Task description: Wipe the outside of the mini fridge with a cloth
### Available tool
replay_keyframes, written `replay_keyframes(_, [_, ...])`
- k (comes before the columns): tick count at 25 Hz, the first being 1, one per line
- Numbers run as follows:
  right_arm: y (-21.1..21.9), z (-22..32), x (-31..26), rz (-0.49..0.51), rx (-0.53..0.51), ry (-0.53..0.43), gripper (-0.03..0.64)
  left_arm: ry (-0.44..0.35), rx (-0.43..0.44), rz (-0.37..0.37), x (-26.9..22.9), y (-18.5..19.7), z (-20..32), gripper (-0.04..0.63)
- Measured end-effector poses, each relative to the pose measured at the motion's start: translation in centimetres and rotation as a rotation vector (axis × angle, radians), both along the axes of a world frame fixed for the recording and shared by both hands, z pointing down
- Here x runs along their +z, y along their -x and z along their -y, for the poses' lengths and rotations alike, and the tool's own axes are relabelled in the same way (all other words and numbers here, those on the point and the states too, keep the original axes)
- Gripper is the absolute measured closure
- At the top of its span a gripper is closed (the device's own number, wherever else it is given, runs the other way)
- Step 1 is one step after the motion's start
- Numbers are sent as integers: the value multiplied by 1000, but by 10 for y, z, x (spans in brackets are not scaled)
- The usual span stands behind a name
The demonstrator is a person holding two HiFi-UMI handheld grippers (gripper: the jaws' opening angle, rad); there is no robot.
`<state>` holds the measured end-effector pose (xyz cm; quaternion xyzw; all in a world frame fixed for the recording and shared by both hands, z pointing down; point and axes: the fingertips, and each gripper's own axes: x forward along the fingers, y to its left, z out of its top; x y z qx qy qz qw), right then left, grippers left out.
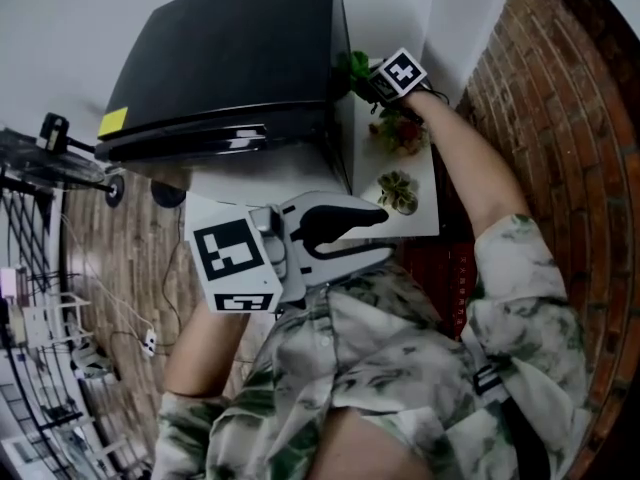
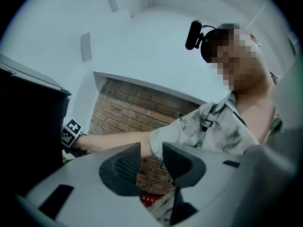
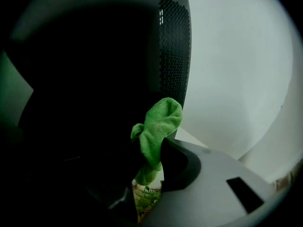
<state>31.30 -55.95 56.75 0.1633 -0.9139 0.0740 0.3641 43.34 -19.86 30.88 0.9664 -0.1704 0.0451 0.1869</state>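
Head view — the black mini fridge (image 1: 230,58) stands at upper left. The right gripper (image 1: 366,80) is at its right side wall with the green cloth (image 1: 350,65), and the left gripper (image 1: 372,236) is held close to the person's chest.

Left gripper view — jaws spread, nothing between them, with a brick wall (image 2: 128,108) behind.

Right gripper view — jaws pinching the cloth (image 3: 158,124), just beside the fridge's dark perforated side (image 3: 173,46).

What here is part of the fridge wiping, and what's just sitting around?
In the job: fridge, cloth, right gripper shut on the cloth.
Just lying about: plants, white shelf, left gripper, open and empty.
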Motion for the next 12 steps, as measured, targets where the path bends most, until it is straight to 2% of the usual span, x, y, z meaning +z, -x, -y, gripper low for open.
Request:
replay_keyframes(6, [8, -18, 44, -33, -47, 28, 510, 13, -19, 1, 3, 5, 3, 442])
replay_keyframes(12, [-11, -17, 44, -103, -39, 6, 510, 11, -13, 0, 4, 8, 3, 442])
